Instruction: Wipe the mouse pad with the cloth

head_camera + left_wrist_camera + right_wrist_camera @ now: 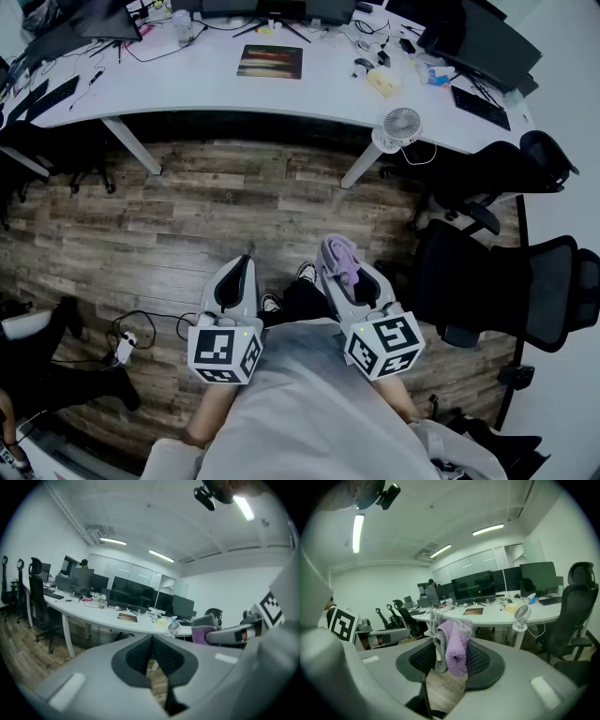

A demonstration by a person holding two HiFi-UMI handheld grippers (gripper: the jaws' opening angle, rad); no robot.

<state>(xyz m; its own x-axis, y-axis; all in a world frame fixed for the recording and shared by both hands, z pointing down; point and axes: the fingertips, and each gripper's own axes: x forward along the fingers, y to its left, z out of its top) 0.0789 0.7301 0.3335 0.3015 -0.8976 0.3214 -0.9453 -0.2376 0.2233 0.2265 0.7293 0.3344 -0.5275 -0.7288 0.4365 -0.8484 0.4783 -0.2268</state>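
— What sort of place is this?
— An open-plan office. At twelve o'clock a long white desk point(187, 94) carries monitors point(478, 585) and a keyboard point(480, 106). Black swivel chairs point(506, 281) stand at three o'clock, under ceiling strip lights point(490, 528).

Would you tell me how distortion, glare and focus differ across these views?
Head view: edges stretched, the long white desk fairly sharp. Left gripper view: fisheye with dark corners, a ceiling strip light blown out, the left gripper soft up close. Right gripper view: same fisheye, a glaring ceiling tube light, the purple and grey cloth fairly crisp.
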